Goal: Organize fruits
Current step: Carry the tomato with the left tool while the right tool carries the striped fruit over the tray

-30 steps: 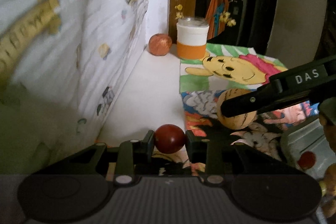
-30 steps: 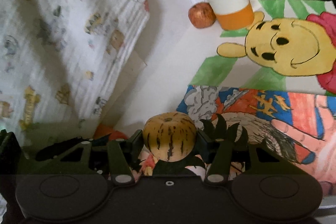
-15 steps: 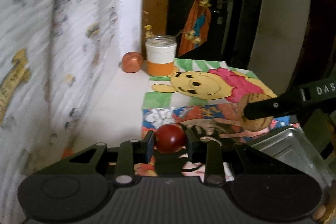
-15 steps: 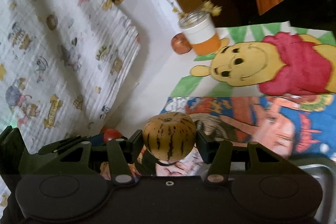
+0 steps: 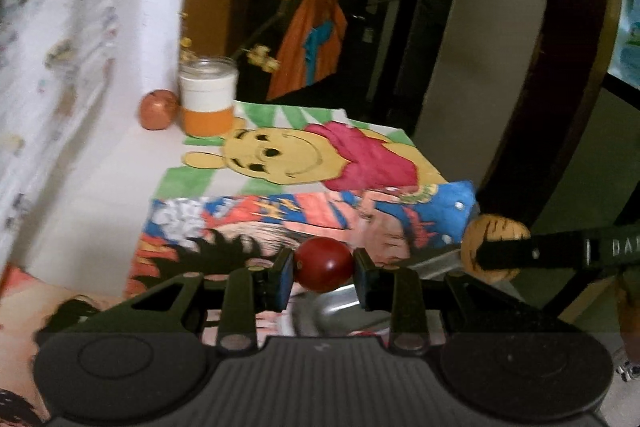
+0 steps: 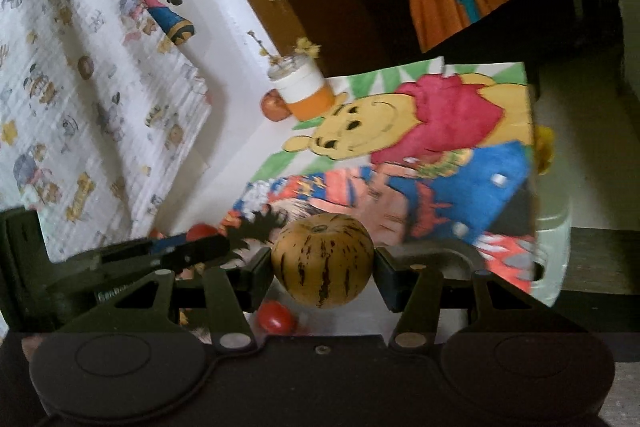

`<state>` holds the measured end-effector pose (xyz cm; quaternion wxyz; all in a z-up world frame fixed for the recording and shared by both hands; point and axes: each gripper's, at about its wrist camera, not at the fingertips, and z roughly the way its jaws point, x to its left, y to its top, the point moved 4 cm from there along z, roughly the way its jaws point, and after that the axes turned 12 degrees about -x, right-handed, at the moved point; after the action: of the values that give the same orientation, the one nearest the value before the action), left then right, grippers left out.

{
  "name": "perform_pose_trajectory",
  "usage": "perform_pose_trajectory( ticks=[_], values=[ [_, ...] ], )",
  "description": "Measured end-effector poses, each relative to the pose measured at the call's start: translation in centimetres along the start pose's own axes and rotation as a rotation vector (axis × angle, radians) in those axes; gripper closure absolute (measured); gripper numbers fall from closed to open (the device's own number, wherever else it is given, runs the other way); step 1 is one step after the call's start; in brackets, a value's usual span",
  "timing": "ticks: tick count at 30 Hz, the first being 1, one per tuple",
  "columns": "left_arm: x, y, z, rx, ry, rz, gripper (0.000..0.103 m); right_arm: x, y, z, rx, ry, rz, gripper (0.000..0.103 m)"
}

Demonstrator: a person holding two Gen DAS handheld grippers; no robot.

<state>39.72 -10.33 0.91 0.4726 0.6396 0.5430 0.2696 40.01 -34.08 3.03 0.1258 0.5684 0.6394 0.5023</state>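
While I hold both fruits up in the air, my left tool is clamped on a small red fruit and my right tool is clamped on a round yellow fruit with dark stripes.

A second ago both tools were low, near the white cloth on the left side. Now they have lifted and swung to the right, and a shiny metal tray shows right under the red fruit. I think that means I am done picking up and I am about to drop the fruits in the tray.

One more small red fruit sits down low under my right tool, so the tray may already hold one. An apple still waits far back by the orange and white jar, just beside it, so the job is not over.

My two tools are close side by side, so I must watch that they do not bump. The table edge is near on the right, past the cartoon mats, and the tray sits near it. The middle of the mats has open room.
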Motion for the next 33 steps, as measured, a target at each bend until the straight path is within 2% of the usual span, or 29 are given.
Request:
perform_pose_trajectory(
  ticks=[5, 14, 27, 33],
  values=[
    [-2.2, -0.9, 1.3, 0.027, -0.039, 0.006, 0.069, -1.0, -1.7, -2.2, -0.016, -0.02, -0.08, 0.047],
    [-5.4, -2.6, 3.4, 0.085, -0.094, 0.044, 0.069, -1.7, -4.2, -4.3, -0.016, -0.025, -0.151, 0.047],
    [-6.5, -3.9, 4.7, 0.143, -0.082, 0.09, 0.069, 0.3, -6.6, -4.5, 0.009, -0.03, -0.345, 0.047],
    [-6.9, -4.4, 4.8, 0.163, -0.079, 0.114, 0.069, 0.4, -7.4, -4.2, 0.034, -0.042, -0.36, 0.047]
  ],
)
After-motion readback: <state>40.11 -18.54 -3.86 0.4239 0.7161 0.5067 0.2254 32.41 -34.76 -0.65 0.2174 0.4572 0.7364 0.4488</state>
